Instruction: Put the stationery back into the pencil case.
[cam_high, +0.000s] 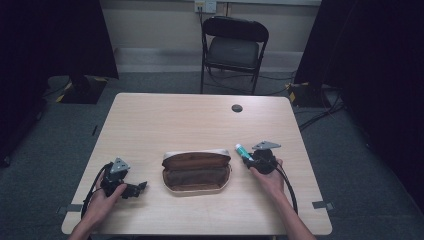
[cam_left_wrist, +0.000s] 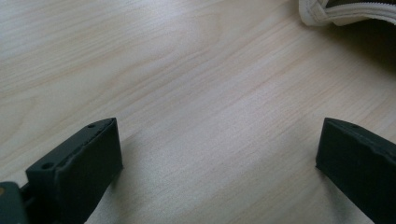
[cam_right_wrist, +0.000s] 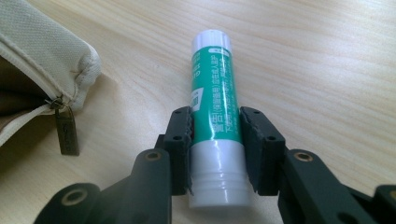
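Right gripper (cam_right_wrist: 215, 135) clamps a glue stick (cam_right_wrist: 215, 112) at mid-barrel, a light, rigid, probably slippery tube; left gripper (cam_left_wrist: 219, 154) stands wide above the bench (cam_left_wrist: 187, 70).

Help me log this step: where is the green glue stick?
The glue stick sits clamped in the right hand-held gripper, just right of the open pouch in the high view.

Between your left tool (cam_high: 141, 186) and the open pouch (cam_high: 196, 171) the bench (cam_high: 165, 120) is bare, so you can pass there. On the right, the pouch end and its zipper pull (cam_right_wrist: 67, 130) stand just beside the tube (cam_right_wrist: 216, 107).
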